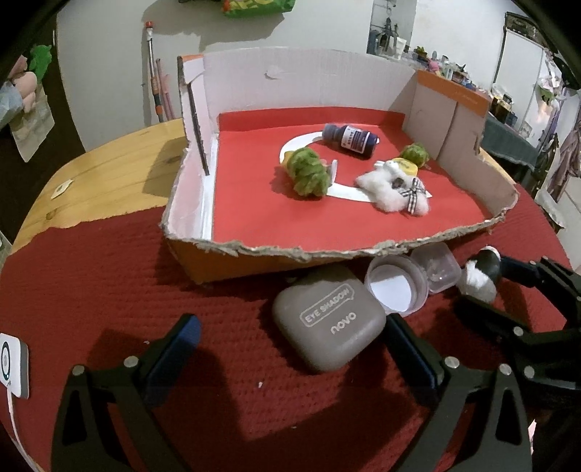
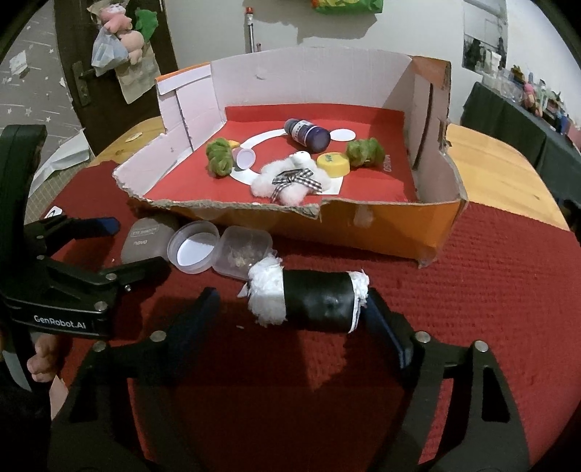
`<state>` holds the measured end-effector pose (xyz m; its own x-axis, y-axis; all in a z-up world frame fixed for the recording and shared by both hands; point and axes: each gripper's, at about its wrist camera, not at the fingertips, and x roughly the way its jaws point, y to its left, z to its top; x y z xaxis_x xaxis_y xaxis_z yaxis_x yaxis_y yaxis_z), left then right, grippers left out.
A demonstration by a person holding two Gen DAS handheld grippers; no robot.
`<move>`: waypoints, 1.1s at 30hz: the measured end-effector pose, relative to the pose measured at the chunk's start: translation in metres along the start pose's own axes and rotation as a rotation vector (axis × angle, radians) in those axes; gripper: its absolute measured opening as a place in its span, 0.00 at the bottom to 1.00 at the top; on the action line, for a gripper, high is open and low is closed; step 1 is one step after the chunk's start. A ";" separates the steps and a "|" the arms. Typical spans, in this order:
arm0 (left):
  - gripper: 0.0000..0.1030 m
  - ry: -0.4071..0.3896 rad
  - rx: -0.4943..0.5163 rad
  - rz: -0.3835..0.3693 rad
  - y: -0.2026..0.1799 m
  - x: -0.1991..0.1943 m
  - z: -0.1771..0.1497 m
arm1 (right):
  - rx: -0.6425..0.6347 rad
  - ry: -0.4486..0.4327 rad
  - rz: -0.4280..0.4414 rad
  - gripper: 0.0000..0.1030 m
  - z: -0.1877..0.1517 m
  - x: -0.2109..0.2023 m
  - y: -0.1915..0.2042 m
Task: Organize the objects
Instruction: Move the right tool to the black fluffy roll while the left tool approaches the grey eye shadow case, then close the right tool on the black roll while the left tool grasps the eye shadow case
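A pale grey plaster wall (image 2: 417,29) runs across the back, plainly lit from above, with soft shadows on it. On the left stands a dark brown wooden door (image 2: 72,54), and a clear plastic bag of pink and green plush toys (image 2: 120,40) hangs at its handle. A thin metal pole with a red tip (image 1: 150,58) leans against the wall. The round light wooden surface (image 1: 109,174) carries a dark red woven cloth (image 1: 109,290). Off to the right, a side table under a dark green cover (image 2: 515,119) is crowded with small, blurry clutter.
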<state>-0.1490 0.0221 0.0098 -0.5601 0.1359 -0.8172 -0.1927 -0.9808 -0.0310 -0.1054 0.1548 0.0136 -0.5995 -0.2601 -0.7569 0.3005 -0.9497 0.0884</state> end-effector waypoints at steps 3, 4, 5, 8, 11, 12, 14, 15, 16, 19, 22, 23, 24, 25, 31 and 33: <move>0.96 -0.002 0.004 -0.005 -0.001 0.001 0.001 | -0.005 -0.001 -0.003 0.65 0.001 0.001 0.000; 0.95 -0.003 0.005 -0.003 -0.002 0.001 0.001 | -0.010 -0.001 -0.007 0.63 0.001 0.001 0.001; 0.95 -0.003 0.007 -0.002 -0.002 0.002 0.001 | -0.016 -0.001 -0.011 0.61 0.001 0.001 0.002; 0.91 -0.006 0.010 -0.010 -0.003 0.001 0.001 | -0.030 0.002 -0.018 0.58 0.000 0.002 0.004; 0.82 -0.013 0.019 -0.021 -0.005 -0.001 0.000 | -0.030 0.001 -0.010 0.57 0.000 0.001 0.005; 0.77 -0.017 0.024 -0.023 -0.007 -0.002 0.000 | -0.030 0.000 -0.007 0.56 -0.001 0.001 0.005; 0.70 -0.021 0.034 -0.031 -0.009 -0.003 0.000 | -0.032 0.001 0.001 0.56 -0.001 0.000 0.007; 0.65 -0.022 0.038 -0.038 -0.010 -0.004 0.000 | -0.033 0.000 0.004 0.56 -0.002 0.000 0.008; 0.63 -0.024 0.042 -0.042 -0.012 -0.004 0.000 | -0.034 0.001 0.008 0.56 -0.002 0.000 0.009; 0.61 -0.028 0.051 -0.036 -0.014 -0.005 -0.001 | -0.041 0.002 0.023 0.55 -0.004 -0.002 0.013; 0.61 -0.030 0.048 -0.041 -0.014 -0.007 -0.003 | -0.047 0.003 0.039 0.55 -0.005 -0.003 0.017; 0.61 -0.031 0.045 -0.045 -0.013 -0.008 -0.003 | -0.047 0.001 0.043 0.55 -0.005 -0.004 0.018; 0.61 -0.031 0.043 -0.049 -0.013 -0.009 -0.004 | -0.047 0.001 0.048 0.55 -0.006 -0.004 0.018; 0.61 -0.030 0.041 -0.054 -0.012 -0.009 -0.004 | -0.047 0.002 0.051 0.55 -0.006 -0.004 0.019; 0.61 -0.029 0.039 -0.060 -0.012 -0.012 -0.007 | -0.051 0.002 0.059 0.55 -0.006 -0.006 0.022; 0.61 -0.028 0.037 -0.061 -0.012 -0.013 -0.008 | -0.054 0.002 0.060 0.55 -0.006 -0.006 0.023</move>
<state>-0.1328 0.0311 0.0163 -0.5690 0.1997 -0.7977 -0.2568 -0.9647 -0.0584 -0.0899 0.1352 0.0162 -0.5778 -0.3155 -0.7527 0.3753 -0.9217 0.0982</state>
